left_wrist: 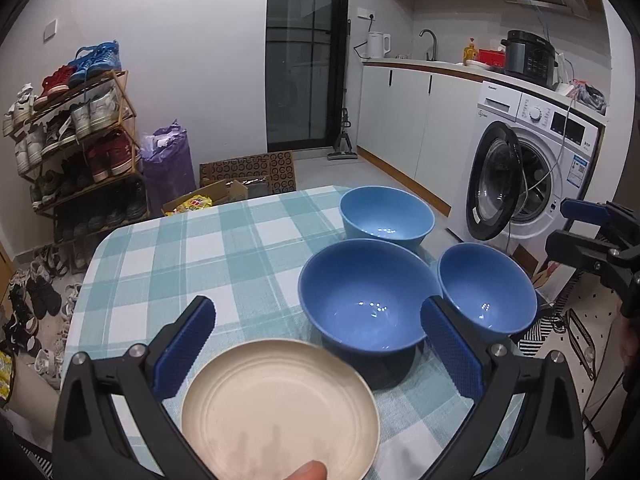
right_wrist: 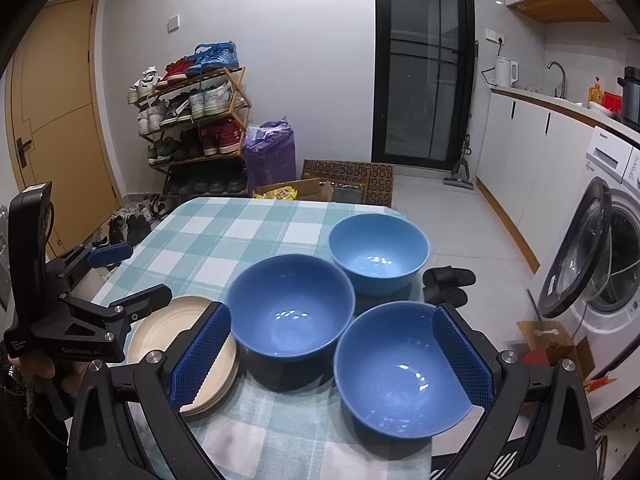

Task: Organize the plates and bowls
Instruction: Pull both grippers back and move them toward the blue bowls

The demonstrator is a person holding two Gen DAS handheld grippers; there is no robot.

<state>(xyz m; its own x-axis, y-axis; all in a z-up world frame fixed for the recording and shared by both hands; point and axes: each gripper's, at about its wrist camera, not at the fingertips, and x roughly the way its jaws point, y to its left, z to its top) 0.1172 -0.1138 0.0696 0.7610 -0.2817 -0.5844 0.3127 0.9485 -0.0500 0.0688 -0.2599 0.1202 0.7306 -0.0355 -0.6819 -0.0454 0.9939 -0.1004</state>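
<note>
Three blue bowls stand on the checked tablecloth (left_wrist: 180, 260): a light blue one (left_wrist: 386, 216) farthest, a darker large one (left_wrist: 364, 292) in the middle, and a smaller one (left_wrist: 486, 292) at the right edge. A stack of cream plates (right_wrist: 168, 320) lies left of the large bowl (right_wrist: 290, 304). My left gripper (left_wrist: 316, 312) hangs open over the top plate (left_wrist: 280, 408), jaws wide apart and touching nothing. My right gripper (right_wrist: 331, 314) is open too, its fingers on either side of the smaller bowl (right_wrist: 400, 368) without pressing it.
A washing machine (left_wrist: 532, 176) with its door open stands right of the table. Black slippers (right_wrist: 448, 284) lie on the floor past the table's right edge. A shoe rack (right_wrist: 192, 120), a purple bag and cardboard boxes sit behind. A fingertip (left_wrist: 308, 472) shows at the bottom.
</note>
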